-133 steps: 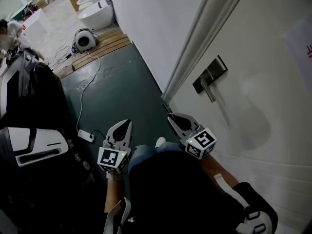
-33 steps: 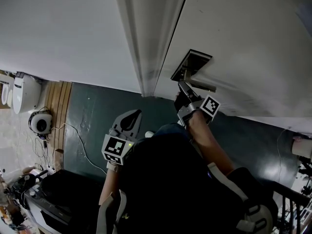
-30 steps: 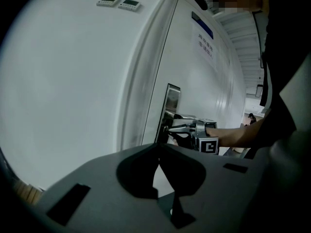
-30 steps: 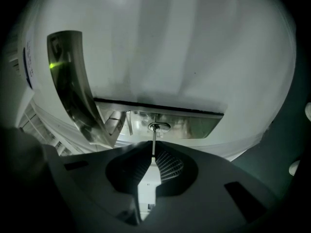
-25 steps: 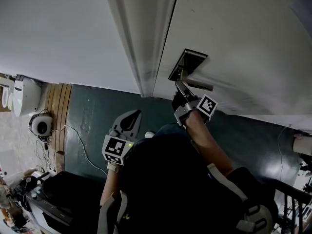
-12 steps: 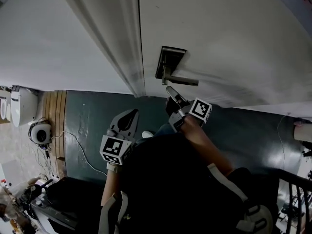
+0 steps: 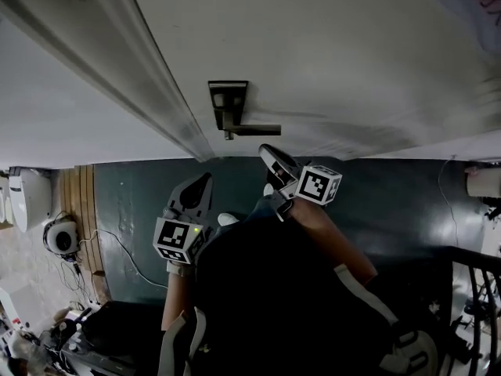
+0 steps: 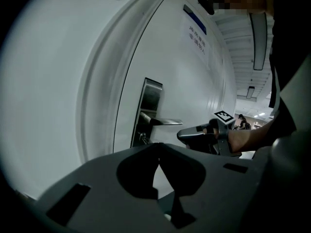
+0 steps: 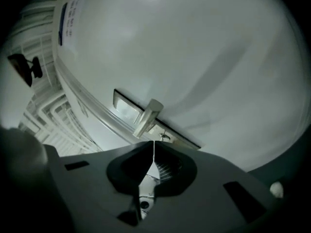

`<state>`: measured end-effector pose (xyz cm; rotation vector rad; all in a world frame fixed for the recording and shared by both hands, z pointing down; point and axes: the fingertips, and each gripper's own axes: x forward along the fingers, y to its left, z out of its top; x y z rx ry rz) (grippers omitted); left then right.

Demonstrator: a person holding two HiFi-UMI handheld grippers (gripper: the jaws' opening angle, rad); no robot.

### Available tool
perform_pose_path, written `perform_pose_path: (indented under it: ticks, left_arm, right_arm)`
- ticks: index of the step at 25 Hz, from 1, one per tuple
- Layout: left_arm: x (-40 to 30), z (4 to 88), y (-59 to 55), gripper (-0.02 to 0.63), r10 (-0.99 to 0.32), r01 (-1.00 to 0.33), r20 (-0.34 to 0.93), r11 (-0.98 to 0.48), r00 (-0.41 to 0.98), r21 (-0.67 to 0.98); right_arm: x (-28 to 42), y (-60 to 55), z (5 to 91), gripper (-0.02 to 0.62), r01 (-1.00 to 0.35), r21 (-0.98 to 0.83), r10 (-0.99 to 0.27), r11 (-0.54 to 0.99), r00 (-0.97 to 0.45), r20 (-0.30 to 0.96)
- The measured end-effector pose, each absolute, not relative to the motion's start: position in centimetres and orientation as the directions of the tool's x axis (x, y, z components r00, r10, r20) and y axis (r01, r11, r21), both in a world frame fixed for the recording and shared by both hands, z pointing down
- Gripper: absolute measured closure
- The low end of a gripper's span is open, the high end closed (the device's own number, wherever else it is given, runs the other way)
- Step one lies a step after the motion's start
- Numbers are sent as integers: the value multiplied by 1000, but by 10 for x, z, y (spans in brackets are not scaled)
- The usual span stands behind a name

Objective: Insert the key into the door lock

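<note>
The dark metal lock plate (image 7: 227, 99) with its lever handle (image 7: 255, 130) sits on the white door (image 7: 352, 61). In the right gripper view a small key (image 9: 164, 136) sticks out of the plate (image 9: 127, 107) below the lever; in the left gripper view the key (image 8: 142, 138) is dim. My right gripper (image 7: 266, 152) hangs just below the lever's end, apart from it, jaws shut with nothing between them (image 9: 154, 144). My left gripper (image 7: 206, 180) is held lower left, away from the door, also shut and empty (image 8: 159, 146). The right gripper (image 8: 195, 132) also shows in the left gripper view.
The white door frame (image 7: 117, 61) runs diagonally left of the lock. Below is a dark green floor (image 7: 141, 202). A toilet (image 7: 16, 198) and a round device (image 7: 61, 237) with cables lie far left. A sign (image 8: 194, 21) is on the door.
My right gripper, up against the lock plate a second ago, has drawn back and down from it. The head view has swung right. The left gripper has barely moved.
</note>
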<state>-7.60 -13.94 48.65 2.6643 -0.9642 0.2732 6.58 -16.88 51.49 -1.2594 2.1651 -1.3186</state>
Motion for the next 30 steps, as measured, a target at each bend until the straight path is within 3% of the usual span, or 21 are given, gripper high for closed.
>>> perform_pose_path:
  ticks: [12, 30]
  left_arm:
    - [-18, 468, -161, 597, -545, -596, 256, -775, 798, 209]
    - [22, 440, -169, 597, -520, -555, 221, -819, 825, 145]
  right_arm:
    - [123, -155, 464, 580, -818, -461, -819, 345, -502, 278]
    - [167, -143, 417, 578, -927, -97, -874, 362, -374, 310]
